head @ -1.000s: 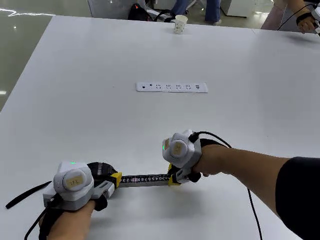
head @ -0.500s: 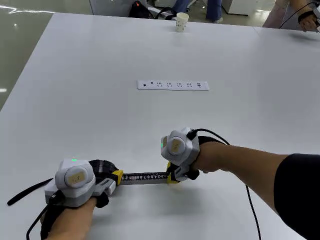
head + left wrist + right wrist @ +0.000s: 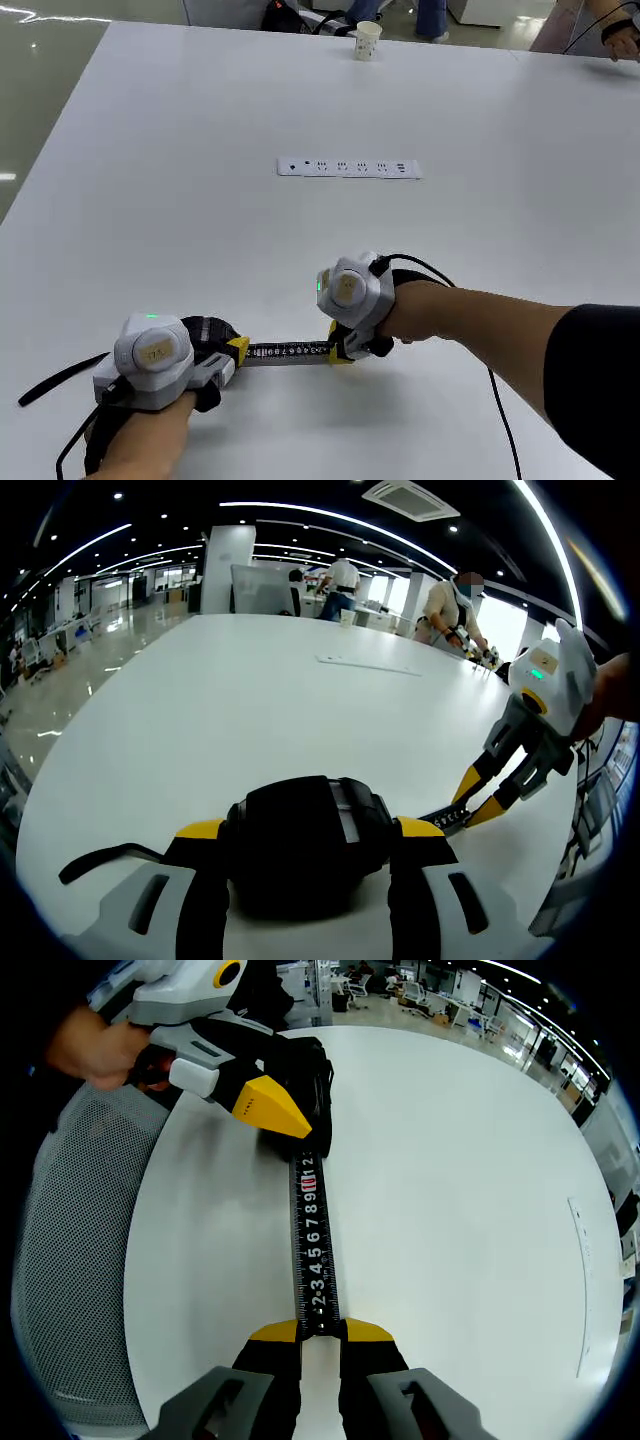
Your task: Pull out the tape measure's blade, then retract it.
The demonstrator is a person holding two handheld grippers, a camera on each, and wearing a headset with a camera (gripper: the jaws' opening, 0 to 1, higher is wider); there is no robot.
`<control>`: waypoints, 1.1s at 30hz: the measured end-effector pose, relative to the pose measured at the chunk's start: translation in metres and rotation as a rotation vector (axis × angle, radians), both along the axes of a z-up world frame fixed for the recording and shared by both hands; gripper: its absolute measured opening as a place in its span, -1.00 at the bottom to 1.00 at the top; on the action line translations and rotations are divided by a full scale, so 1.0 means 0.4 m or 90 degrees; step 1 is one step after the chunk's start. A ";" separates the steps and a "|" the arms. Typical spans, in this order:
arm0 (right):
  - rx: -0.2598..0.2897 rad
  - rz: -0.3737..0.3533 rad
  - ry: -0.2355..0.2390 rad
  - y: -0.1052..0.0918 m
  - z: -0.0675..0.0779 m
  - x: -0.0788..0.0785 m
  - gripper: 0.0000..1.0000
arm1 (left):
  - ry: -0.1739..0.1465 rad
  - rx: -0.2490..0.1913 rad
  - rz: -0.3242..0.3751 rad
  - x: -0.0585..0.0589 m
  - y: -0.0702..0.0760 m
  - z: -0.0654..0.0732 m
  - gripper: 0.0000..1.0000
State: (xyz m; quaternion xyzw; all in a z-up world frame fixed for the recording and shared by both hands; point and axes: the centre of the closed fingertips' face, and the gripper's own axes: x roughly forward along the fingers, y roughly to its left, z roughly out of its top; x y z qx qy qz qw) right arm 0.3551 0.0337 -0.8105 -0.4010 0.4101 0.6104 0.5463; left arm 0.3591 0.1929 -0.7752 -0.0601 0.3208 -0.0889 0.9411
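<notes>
Half done at best: clamped round black tape measure case [image 3: 205, 332] in left gripper [image 3: 310, 835], near left on white table [image 3: 300, 100]; pinched tip of black numbered blade [image 3: 311, 1240] in right gripper [image 3: 320, 1332], short stretch drawn out rightward. Had yet to retract.

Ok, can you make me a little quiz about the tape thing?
1. True or false: the right gripper pinches the blade by its tip.
2. What does the left gripper hold? A a pen, B the tape case, C a spoon.
3. What small white thing stands at the table's far edge?

Key: 1 true. 2 B. 3 the cup.
</notes>
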 end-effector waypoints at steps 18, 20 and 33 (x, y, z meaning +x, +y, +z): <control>0.000 0.000 0.002 0.018 0.001 -0.004 -0.80 | 0.003 -0.001 -0.001 0.000 0.001 0.001 0.20; 0.001 -0.001 0.002 0.020 0.001 -0.005 -0.80 | 0.004 -0.001 -0.002 0.000 0.001 0.000 0.20; 0.004 -0.005 0.006 0.033 0.002 -0.005 -0.80 | 0.003 0.000 -0.002 0.002 0.002 0.000 0.20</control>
